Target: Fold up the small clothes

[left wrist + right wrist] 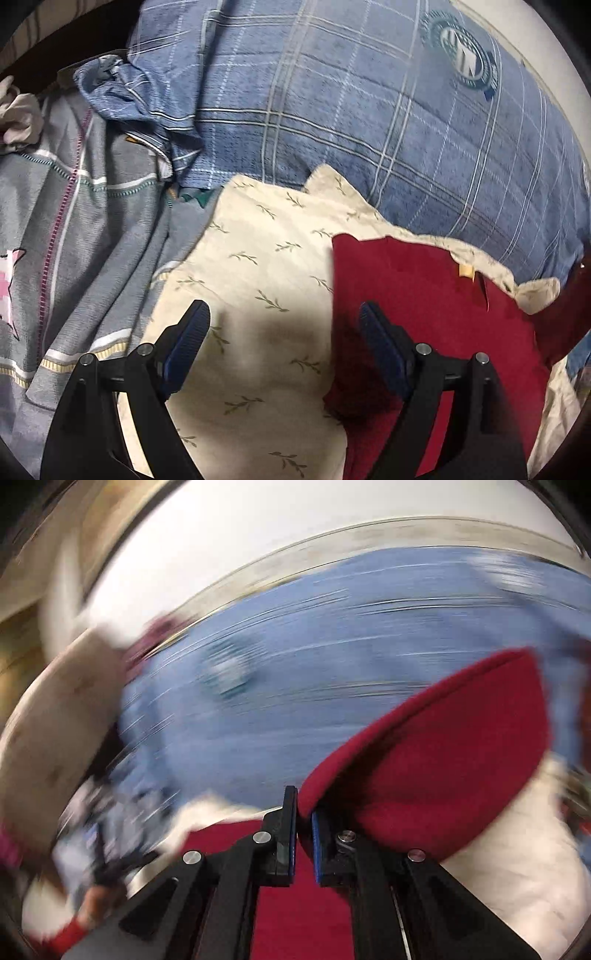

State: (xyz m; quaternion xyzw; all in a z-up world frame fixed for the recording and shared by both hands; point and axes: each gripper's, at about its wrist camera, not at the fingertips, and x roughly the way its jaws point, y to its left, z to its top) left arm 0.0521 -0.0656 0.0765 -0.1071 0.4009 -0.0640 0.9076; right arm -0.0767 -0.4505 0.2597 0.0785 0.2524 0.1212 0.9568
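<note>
A dark red garment (pixel 424 314) lies on a cream cloth with a leaf print (pixel 258 266), its yellow label near the upper edge. My left gripper (pixel 284 321) hangs open above the two, one finger over the cream cloth, the other over the red garment's left edge, with nothing between them. In the blurred right wrist view my right gripper (pixel 303 812) is shut on a fold of the red garment (pixel 443 757), which billows up to the right. More red fabric lies below the fingers.
A blue plaid quilt (pixel 369 110) with a round emblem covers the far side. A grey striped blanket (pixel 74 240) lies at the left, with crumpled blue cloth (pixel 122 92) above it. A white wall (pixel 258 554) rises beyond the bed.
</note>
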